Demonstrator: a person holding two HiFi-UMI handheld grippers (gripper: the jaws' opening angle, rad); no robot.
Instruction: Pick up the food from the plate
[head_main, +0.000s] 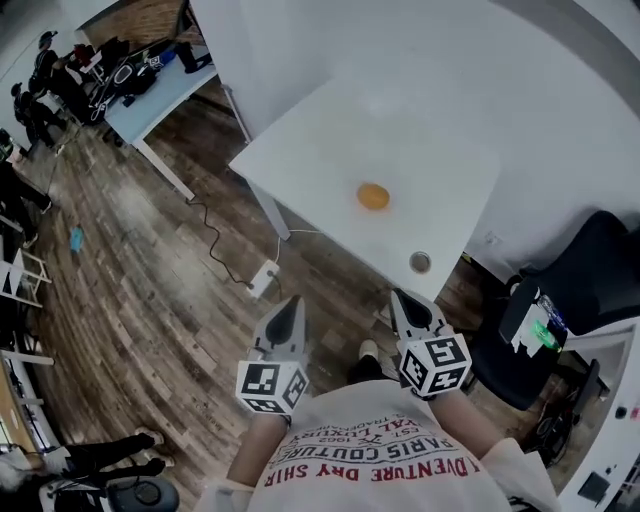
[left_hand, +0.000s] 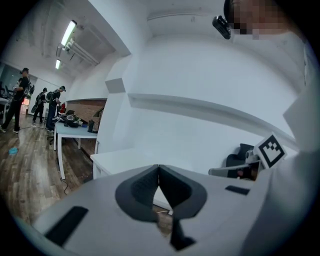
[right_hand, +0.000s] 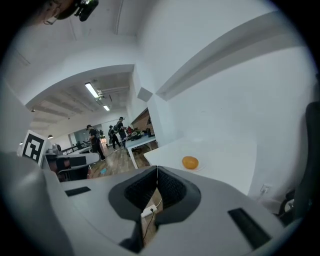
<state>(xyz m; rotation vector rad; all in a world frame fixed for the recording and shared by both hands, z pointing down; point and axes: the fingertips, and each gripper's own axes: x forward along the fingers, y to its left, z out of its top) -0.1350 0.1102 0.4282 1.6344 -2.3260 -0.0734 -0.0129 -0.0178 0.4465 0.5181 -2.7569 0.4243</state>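
Approach step: left tongs (head_main: 291, 308) and right tongs (head_main: 402, 300) both pressed together, empty; food (head_main: 373, 197) lies ahead on the table (head_main: 300, 150); next they must reach it and open.

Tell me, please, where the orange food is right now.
In the head view the orange food sits on its plate near the middle of the white table, just right of picture centre.

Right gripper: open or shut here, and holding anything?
Shut and empty: the right gripper has its jaws meeting at the tips with nothing between them, and the orange food lies ahead on the white table.
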